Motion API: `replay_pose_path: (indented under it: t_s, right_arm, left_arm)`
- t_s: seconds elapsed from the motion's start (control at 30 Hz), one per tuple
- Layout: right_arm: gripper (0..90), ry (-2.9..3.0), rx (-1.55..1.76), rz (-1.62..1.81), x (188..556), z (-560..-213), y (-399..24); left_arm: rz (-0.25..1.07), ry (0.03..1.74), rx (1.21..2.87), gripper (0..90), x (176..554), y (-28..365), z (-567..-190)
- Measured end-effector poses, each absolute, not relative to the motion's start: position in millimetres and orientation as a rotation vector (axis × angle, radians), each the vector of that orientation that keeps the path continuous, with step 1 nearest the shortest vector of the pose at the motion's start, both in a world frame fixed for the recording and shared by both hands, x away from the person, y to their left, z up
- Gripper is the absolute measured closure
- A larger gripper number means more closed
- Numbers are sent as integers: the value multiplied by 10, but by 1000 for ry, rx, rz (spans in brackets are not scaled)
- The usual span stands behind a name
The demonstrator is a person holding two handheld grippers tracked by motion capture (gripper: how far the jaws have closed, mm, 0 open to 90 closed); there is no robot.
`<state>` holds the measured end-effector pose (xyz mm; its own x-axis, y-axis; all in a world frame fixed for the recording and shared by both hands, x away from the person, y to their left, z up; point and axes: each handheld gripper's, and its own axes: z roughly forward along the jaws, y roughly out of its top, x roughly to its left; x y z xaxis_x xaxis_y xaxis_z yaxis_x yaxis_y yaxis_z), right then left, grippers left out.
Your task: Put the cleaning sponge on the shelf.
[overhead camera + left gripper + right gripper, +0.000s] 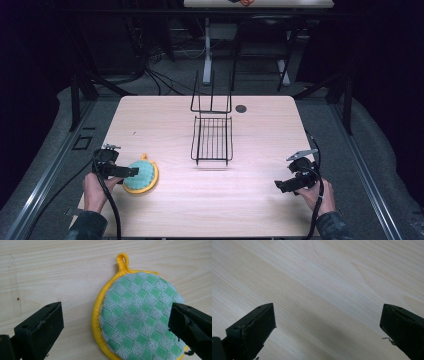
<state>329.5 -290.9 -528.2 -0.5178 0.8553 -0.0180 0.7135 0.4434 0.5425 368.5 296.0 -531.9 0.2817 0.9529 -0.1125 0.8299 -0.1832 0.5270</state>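
Wooden table (165, 115), no readable writing. Your left gripper (116, 326), jaws wide, hovers over a green-checked, yellow-rimmed potholder (140, 315) near the front-left edge. Right of the potholder stands a black wire rack (212, 135); farther right, your right gripper (328, 326) gapes over bare wood.

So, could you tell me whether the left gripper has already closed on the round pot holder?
No, the left gripper stands wide open above the pot holder, which lies flat on the table.
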Motion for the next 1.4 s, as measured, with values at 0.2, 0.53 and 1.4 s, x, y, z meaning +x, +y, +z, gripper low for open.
replay_pose_path:
  t_s: [0.2,0.53,1.4]
  right_arm:
    - [0,2417,1340,677,3301,-5297,-2919]
    - [3,2434,1345,658,3292,-5311,-2920]
    - [18,2415,1302,675,3269,-5251,-2922]
  left_arm:
    - [263,1599,2048,200,3730,2990,-5458]
    - [276,1564,2070,528,3675,2894,-5472]
    - [456,1490,2059,867,3565,2859,-5320]
